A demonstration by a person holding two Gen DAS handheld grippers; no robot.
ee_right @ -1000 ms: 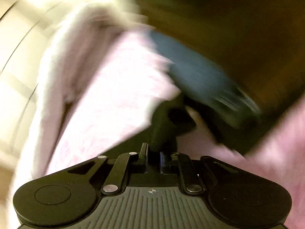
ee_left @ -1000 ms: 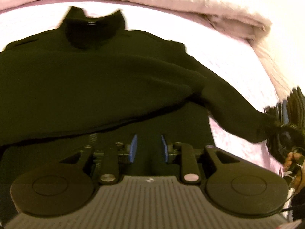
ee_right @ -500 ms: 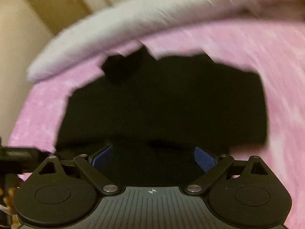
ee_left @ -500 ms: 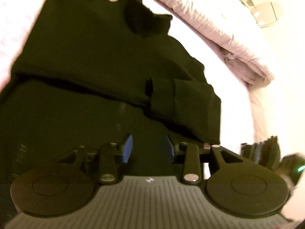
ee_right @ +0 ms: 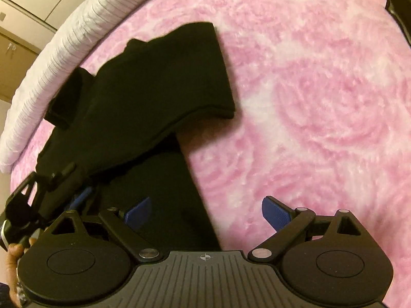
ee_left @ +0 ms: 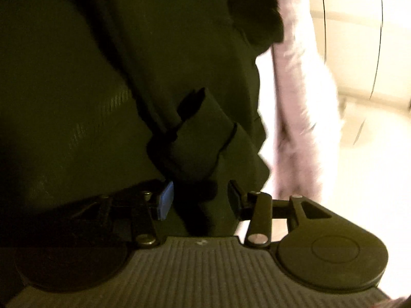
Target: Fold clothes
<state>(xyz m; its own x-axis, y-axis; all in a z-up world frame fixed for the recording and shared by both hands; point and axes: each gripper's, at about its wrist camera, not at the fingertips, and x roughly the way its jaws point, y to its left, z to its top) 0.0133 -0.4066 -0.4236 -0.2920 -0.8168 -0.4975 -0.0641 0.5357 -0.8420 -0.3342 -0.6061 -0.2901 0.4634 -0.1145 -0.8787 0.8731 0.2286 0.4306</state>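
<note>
Fingers of the left gripper [ee_left: 199,199] have just been opening, jaws apart around a sweater [ee_left: 128,64] sleeve fold; right gripper [ee_right: 205,211] stands wide, sweater ahead-left on the bed [ee_right: 321,102]. The loose fold may spring open, I judge. No readable writing.

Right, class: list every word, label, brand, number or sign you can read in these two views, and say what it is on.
None: no words or numbers can be read.
Right gripper body: a small crosshair mark, no text.
Left gripper body: a small pale mark, too blurred to read.
</note>
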